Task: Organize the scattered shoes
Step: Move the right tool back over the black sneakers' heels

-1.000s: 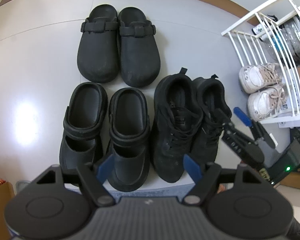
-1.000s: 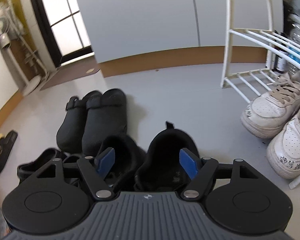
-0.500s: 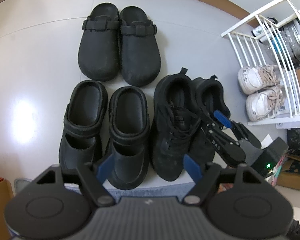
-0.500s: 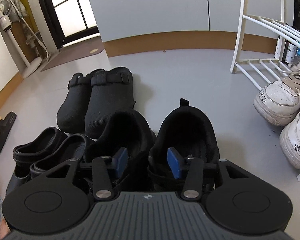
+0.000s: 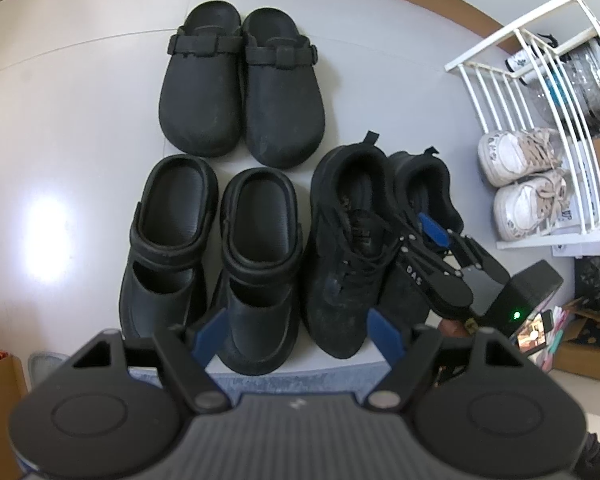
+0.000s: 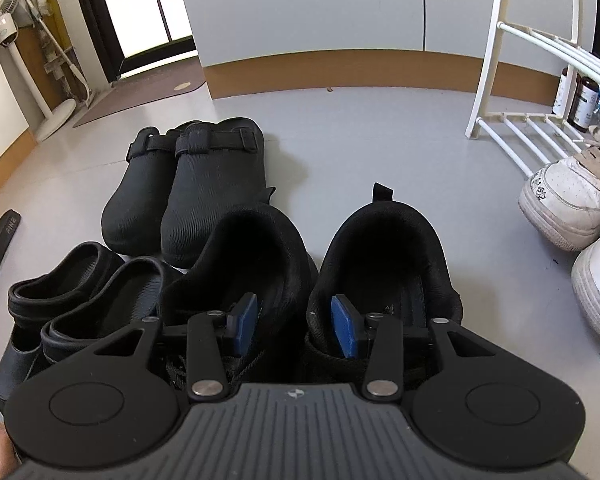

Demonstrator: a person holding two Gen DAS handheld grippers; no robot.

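Your left gripper (image 5: 296,330) hangs over the floor with its jaws spread wide and nothing between them, its blue pads above the toes of the strapped clogs (image 5: 212,264) and the black sneakers (image 5: 376,240). Reading the left wrist view from left to right: the strapped clogs sit side by side at the left, the buckled clogs (image 5: 242,84) stand just behind them, the black sneakers lie close together to their right, and beyond those the white sneakers (image 5: 528,180) rest on the bottom shelf of the white rack (image 5: 512,76). Your right gripper (image 6: 294,322) is down at the black sneakers' openings, jaws partly closed: one blue pad reaches into the left sneaker, the other into the right, so the two inner collars lie between the pads. You cannot tell whether they press on the collars.
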